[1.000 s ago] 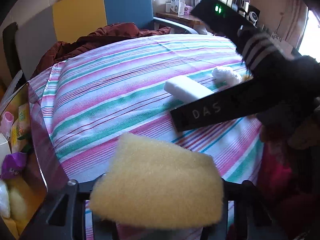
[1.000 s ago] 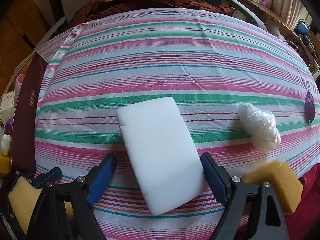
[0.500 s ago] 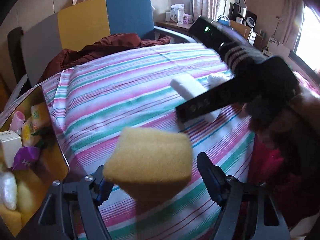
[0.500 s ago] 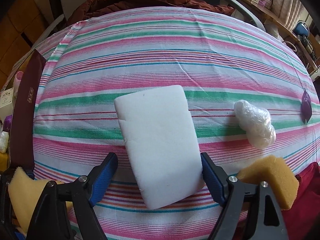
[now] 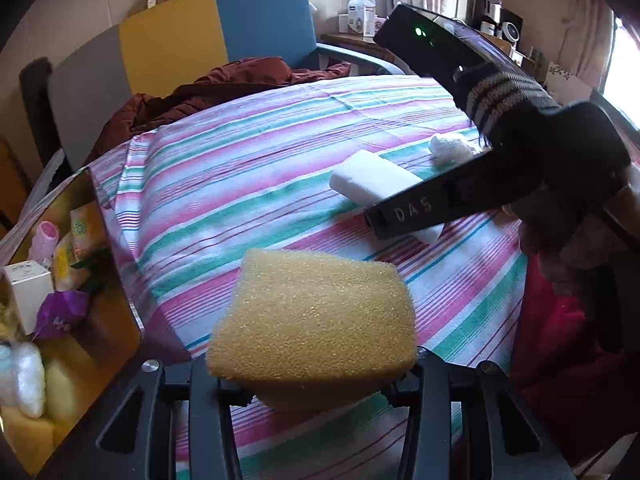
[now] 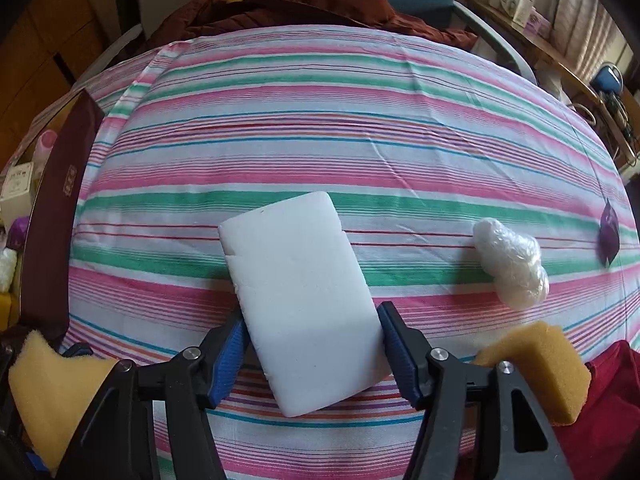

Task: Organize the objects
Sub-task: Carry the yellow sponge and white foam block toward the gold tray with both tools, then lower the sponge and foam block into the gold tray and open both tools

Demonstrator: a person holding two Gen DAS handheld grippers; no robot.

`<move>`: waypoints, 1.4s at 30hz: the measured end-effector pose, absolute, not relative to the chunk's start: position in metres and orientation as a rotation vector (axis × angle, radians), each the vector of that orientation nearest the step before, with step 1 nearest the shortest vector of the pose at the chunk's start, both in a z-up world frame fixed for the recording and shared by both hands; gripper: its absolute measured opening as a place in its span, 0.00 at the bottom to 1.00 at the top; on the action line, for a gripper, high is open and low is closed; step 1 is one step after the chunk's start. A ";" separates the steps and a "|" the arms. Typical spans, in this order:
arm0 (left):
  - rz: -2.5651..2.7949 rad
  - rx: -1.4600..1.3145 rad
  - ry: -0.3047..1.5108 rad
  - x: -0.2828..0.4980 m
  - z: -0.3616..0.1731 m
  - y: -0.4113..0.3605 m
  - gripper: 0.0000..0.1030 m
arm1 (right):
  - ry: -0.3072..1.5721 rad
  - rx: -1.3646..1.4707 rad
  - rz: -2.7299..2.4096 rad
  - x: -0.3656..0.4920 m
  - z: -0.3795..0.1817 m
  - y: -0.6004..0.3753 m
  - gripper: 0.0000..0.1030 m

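My left gripper [image 5: 316, 380] holds a yellow sponge [image 5: 316, 320] above the near edge of the striped tablecloth [image 5: 240, 168]; its jaws are closing, and the sponge squeezed between them hides the fingertips. The same sponge [image 6: 48, 392] shows at the lower left of the right wrist view. My right gripper [image 6: 312, 340] points down over a white foam block [image 6: 304, 292] lying on the cloth; its jaws are closing and both blue pads [image 6: 236, 344] touch the block's long sides. In the left wrist view a gloved hand [image 5: 560, 152] holds that gripper over the block [image 5: 368, 180].
An open box with a dark red lid [image 6: 52, 220] stands at the table's left edge and holds several small items [image 5: 60, 280]. A plastic-wrapped white bundle [image 6: 512, 268], a purple packet [image 6: 610, 236] and a second yellow sponge [image 6: 536, 364] lie to the right. Chairs with a dark red jacket [image 5: 224, 84] stand behind.
The left jaws stood apart half a second ago with the sponge loose between them, and have now come together on it. The right jaws have narrowed onto the white block's sides.
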State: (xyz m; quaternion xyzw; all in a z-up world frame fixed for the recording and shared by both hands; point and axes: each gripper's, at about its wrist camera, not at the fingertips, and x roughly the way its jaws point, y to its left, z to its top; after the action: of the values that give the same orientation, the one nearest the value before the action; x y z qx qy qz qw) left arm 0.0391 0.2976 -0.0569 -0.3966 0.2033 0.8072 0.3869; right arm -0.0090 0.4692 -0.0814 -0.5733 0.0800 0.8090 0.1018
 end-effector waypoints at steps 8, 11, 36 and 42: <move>2.117 -0.970 0.496 0.042 -0.039 0.290 0.44 | 0.252 -1.678 2.429 -0.009 -0.079 0.474 0.62; 2.136 -0.952 0.481 0.042 -0.030 0.287 0.44 | 0.255 -1.668 2.447 -0.008 -0.077 0.472 0.62; 2.307 -0.944 0.298 0.023 0.012 0.222 0.44 | 0.372 -1.570 2.648 -0.001 -0.053 0.460 0.62; 2.358 -0.958 0.266 0.016 0.013 0.199 0.44 | 0.393 -1.567 2.666 -0.001 -0.051 0.456 0.62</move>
State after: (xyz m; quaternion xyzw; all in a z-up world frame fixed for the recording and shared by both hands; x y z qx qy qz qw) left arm 0.0159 0.1995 0.0134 -0.3587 0.0994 0.8826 0.2872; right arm -0.0008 0.4565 -0.0507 -0.5026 0.1260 0.8552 0.0122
